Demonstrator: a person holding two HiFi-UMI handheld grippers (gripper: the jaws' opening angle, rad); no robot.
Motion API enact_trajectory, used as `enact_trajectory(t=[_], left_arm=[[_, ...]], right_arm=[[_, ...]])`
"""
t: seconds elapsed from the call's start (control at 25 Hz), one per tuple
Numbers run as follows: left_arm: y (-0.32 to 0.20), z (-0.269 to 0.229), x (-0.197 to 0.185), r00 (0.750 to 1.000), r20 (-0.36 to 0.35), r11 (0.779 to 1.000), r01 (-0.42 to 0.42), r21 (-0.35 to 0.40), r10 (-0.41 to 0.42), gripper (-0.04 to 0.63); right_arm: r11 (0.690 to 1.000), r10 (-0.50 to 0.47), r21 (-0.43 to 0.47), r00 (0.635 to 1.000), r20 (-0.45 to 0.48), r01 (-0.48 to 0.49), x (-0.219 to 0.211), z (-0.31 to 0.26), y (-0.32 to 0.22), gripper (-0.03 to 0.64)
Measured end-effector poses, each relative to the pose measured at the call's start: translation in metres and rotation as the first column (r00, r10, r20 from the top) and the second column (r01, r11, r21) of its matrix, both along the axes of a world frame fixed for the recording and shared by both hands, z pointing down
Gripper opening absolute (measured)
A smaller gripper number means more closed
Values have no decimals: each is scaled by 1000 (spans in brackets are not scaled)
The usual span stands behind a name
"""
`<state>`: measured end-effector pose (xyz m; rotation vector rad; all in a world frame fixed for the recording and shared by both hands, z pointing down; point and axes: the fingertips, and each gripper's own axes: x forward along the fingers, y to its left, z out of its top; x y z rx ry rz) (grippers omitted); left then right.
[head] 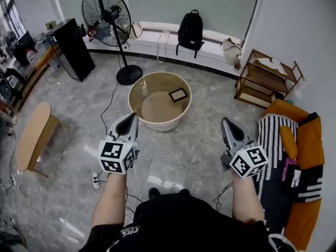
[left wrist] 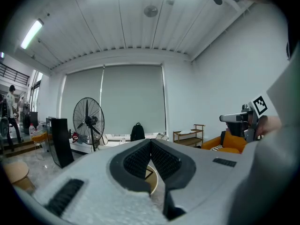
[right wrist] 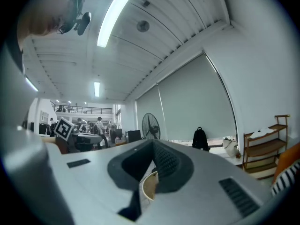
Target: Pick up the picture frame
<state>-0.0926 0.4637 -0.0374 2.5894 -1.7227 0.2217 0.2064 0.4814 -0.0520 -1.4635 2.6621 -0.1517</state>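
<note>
Your grey left gripper (head: 130,118) and right gripper (head: 226,122) are both closed, holding nothing. The small black rectangular picture frame (head: 178,94) lies inside the round beige tub (head: 160,124), well apart from both.

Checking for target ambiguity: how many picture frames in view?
1. The picture frame sits inside the round tub, near its right wall. The shelf is too small to rule out others.

An open office-cum-lounge — desks (head: 37,64) left of the left tongs (head: 132,117), fan (head: 106,12) and backpack (head: 190,31) ahead, sofa (head: 311,138) beside the right tongs (head: 226,121).
</note>
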Motion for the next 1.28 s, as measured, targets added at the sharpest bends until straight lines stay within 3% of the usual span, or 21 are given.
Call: enact_trajectory(t=[0.12,0.36,0.72,1.0,1.28], left_arm=[[3,1,15,1000,2,1000,11,1,-11,6],[9,3,47,1000,-10,1000,4,-1,-4,79],[1,8,77,999,-20,999,-30,-12,30,129],[-34,24,76,998,-42,999,-42,-34,40,152],[-105,48,62,997,-66,996,-52,-66,48,158]], right_arm=[[1000,6,-11,1000,6,-6,22,4,4,6],[1000,-2,-19,1000,-5,2,54,10,12,94],[999,10,-34,999,-40,-12,70,20,9,171],[998,15,-63,997,-72,-20,67,29,-18,195],[993,21,-111,993,-112,-34,56,47,-84,213]])
